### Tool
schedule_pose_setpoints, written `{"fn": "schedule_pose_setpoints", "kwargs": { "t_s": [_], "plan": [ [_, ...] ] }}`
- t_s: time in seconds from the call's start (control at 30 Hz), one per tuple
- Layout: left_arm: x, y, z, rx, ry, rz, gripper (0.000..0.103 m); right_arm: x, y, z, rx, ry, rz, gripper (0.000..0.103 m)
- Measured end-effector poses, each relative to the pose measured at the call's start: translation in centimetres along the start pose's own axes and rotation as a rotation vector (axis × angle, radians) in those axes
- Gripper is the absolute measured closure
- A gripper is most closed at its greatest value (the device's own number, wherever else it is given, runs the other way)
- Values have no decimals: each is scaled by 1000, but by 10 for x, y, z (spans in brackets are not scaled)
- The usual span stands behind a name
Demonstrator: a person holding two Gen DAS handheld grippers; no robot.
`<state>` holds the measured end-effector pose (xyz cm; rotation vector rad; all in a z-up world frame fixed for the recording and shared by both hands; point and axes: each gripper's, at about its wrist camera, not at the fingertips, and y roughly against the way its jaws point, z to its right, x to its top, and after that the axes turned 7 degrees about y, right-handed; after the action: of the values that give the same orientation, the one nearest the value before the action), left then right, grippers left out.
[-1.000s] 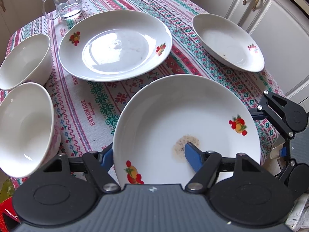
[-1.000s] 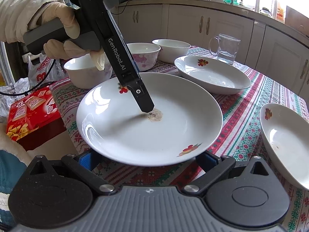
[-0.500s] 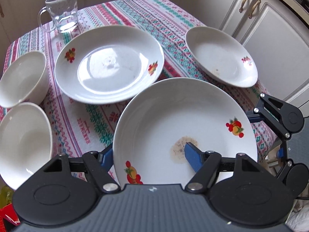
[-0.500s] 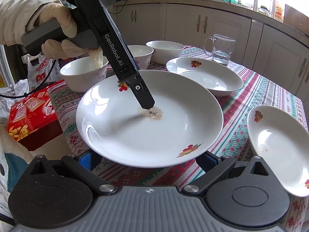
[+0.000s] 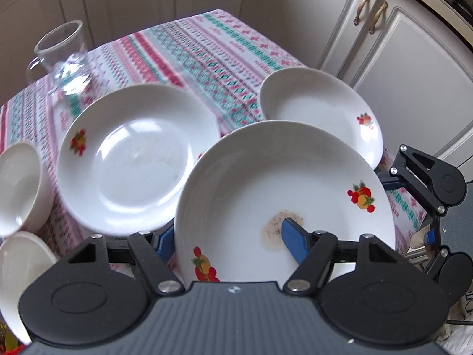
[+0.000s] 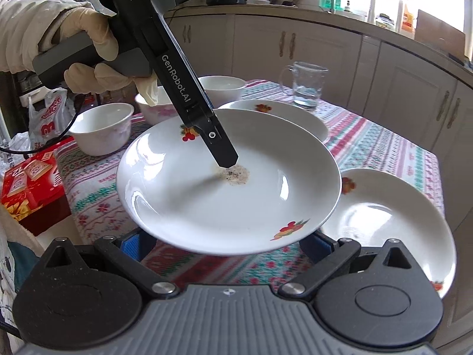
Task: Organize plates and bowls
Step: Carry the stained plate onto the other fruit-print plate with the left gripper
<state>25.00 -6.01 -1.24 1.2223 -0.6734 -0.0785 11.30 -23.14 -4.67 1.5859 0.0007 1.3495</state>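
Note:
A white plate with fruit prints and a brown stain hangs tilted above the table. My left gripper is shut on it. Its jaws are closing: one blue finger lies on the plate's face by the stain, the other reaches under the rim. The right wrist view shows that upper finger pressing near the middle of the plate. My right gripper stands open, both blue fingers spread wide under the plate's near rim. A second plate and a third lie on the tablecloth.
Two white bowls sit at the table's left edge, a third bowl stands behind. A glass mug stands at the far corner. A red box lies beside the table. Cabinet doors close in on the right.
Both grippers have risen and moved forward over the table with the plate. It now overlaps the rims of the two plates lying on the cloth.

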Motion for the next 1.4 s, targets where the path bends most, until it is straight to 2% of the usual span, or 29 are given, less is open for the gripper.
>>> {"fn": "schedule_pose_setpoints", "kwargs": {
  "t_s": [0.6,0.97,1.4],
  "plan": [
    [67,-43,62,-63,-151,-2,32,-33,29,59,-130,-111,-13,0],
    [91,-73,78,-109,-169,-15,32,-46,37,80,-189,-160,-25,0],
    [105,-96,84,-128,-173,-29,32,-47,37,93,-200,-262,-66,0]
  ]
}}
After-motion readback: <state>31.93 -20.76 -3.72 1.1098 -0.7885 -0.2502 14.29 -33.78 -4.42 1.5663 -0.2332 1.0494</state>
